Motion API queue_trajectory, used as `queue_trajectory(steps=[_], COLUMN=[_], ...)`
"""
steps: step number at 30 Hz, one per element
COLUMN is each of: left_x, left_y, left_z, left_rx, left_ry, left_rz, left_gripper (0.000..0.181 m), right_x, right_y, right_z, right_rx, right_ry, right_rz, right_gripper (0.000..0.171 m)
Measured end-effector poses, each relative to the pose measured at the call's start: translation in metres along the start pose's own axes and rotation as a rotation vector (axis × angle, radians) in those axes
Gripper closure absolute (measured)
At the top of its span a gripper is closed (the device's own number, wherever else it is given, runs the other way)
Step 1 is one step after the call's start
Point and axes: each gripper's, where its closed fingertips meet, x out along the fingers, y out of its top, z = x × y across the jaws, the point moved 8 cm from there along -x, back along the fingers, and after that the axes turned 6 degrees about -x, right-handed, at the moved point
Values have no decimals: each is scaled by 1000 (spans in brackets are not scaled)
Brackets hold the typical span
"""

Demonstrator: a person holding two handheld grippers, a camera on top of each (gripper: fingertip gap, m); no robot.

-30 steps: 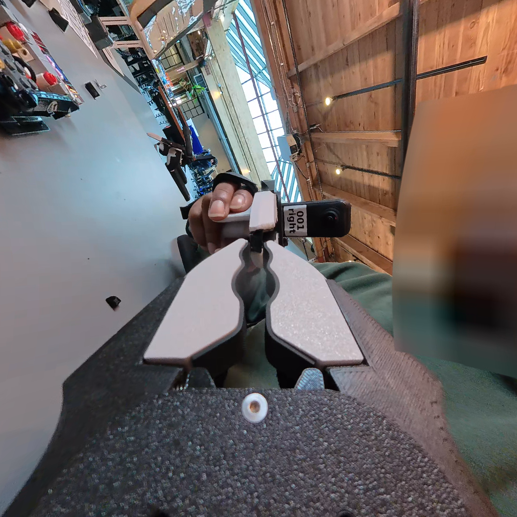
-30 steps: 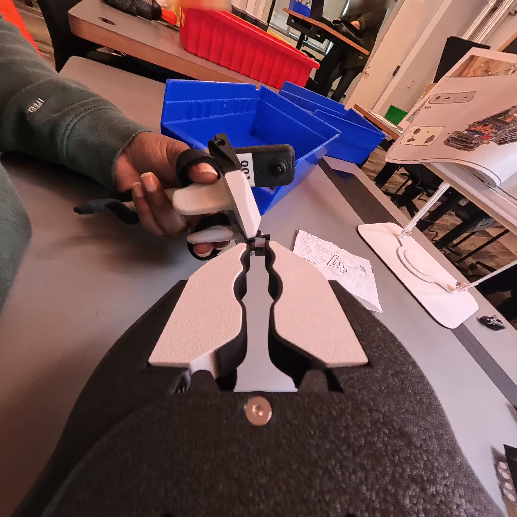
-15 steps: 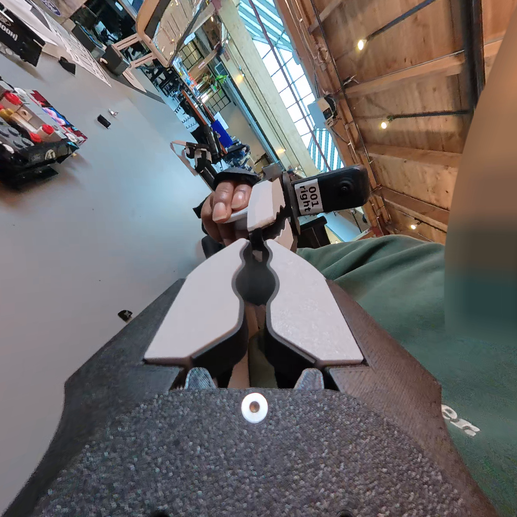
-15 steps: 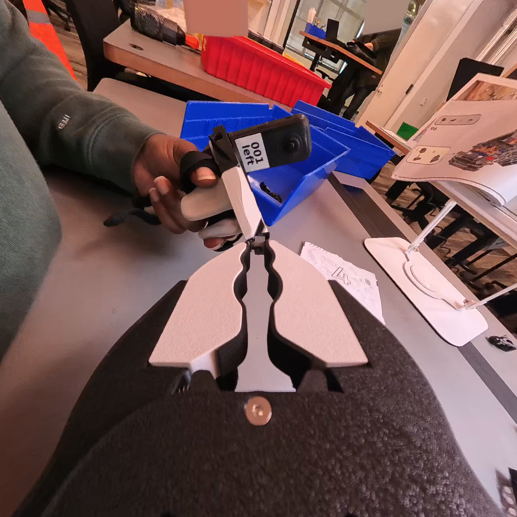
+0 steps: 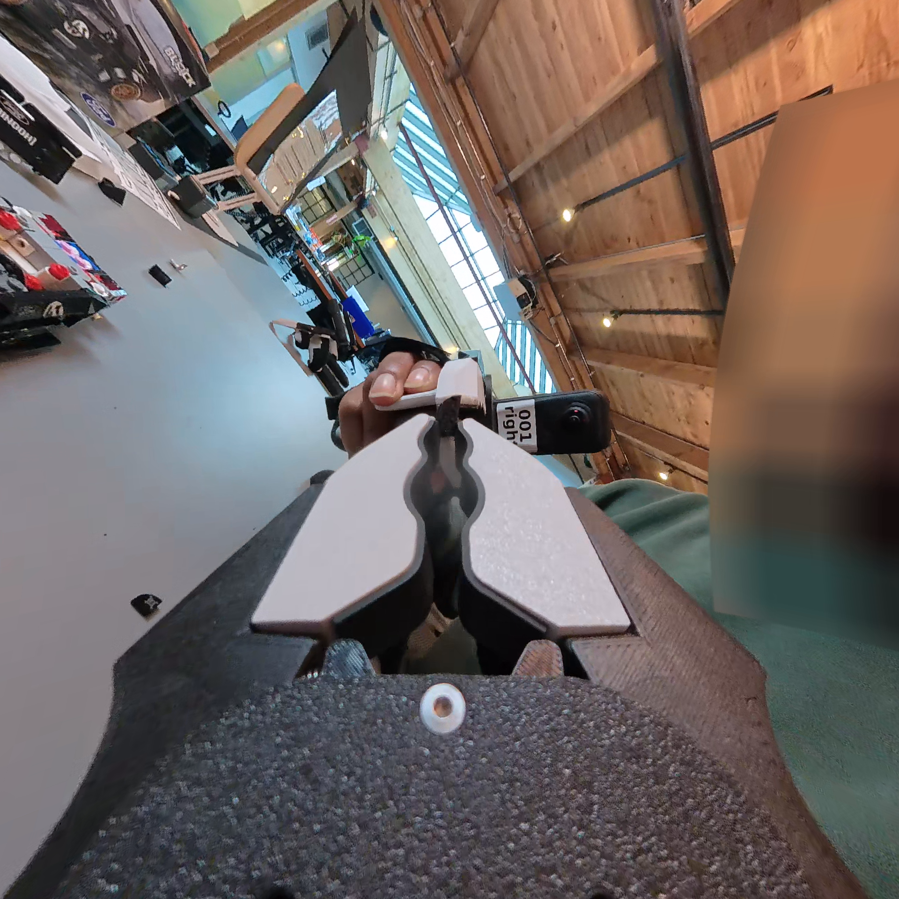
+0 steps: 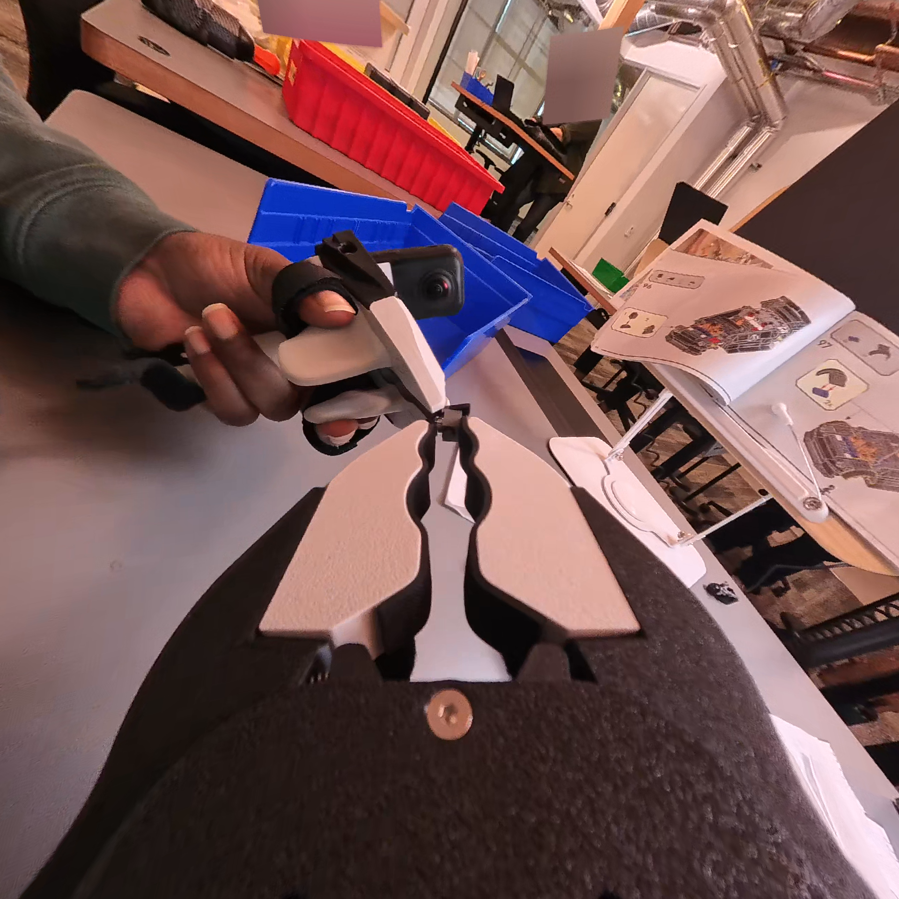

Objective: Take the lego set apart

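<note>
**Small black piece pinched from both ends above the tabletop**

Clamped on a small black lego piece (image 5: pixel 447 417) with the left hand-held gripper (image 5: pixel 446 424), white fingers drawn nearly together and only the tips biting. Pinched from the opposite end with the right hand-held gripper (image 6: pixel 450 428), also closed down on that same piece (image 6: pixel 455 419), so tip meets tip in mid-air over the plain grey tabletop (image 6: pixel 146 511). Cannot tell whether one brick or two joined bits, too small to make out.

Gripped at the handles by the left hand (image 6: pixel 219 316), coming out of a green knit sleeve (image 6: pixel 63 219), and by the right hand (image 5: pixel 369 404), with a thumb pressed on the white trigger.

Seen well apart at the far left edge of the left wrist view: a partly built black lego model with red and white parts (image 5: pixel 34 301), resting on the tabletop. Nearer, lying alone, a loose black lego bit (image 5: pixel 146 605).

Behind the left hand, two open blue plastic bins (image 6: pixel 340 228) side by side; beyond them a long red plastic bin (image 6: pixel 389 131) on a wooden table. To the right, an open instruction booklet (image 6: pixel 729 350) propped on a white wire stand (image 6: pixel 627 491)
</note>
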Motion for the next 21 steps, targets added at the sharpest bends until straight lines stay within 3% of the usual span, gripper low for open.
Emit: queue_trajectory(steps=[2, 4, 6, 8, 12, 21], left_x=[-4, -31, -17, 1, -9, -16], left_y=[6, 34, 17, 5, 14, -18], left_z=[1, 8, 20, 23, 24, -28], left_rx=[-2, 44, 247, 321, 642, 753], left_ry=[-21, -18, 91, 123, 404, 819], left_rz=[75, 230, 76, -27, -193, -695], left_gripper=[175, 176, 176, 176, 176, 175], right_x=[-2, -9, -6, 2, 4, 2], right_y=[-1, -6, -6, -2, -19, -48], right_z=[2, 5, 6, 5, 4, 5], right_rx=[9, 34, 55, 81, 123, 141], right_ry=[-1, 1, 3, 27, 59, 143], right_rz=[-2, -2, 6, 31, -14, -179], right_gripper=[162, 162, 161, 162, 162, 161])
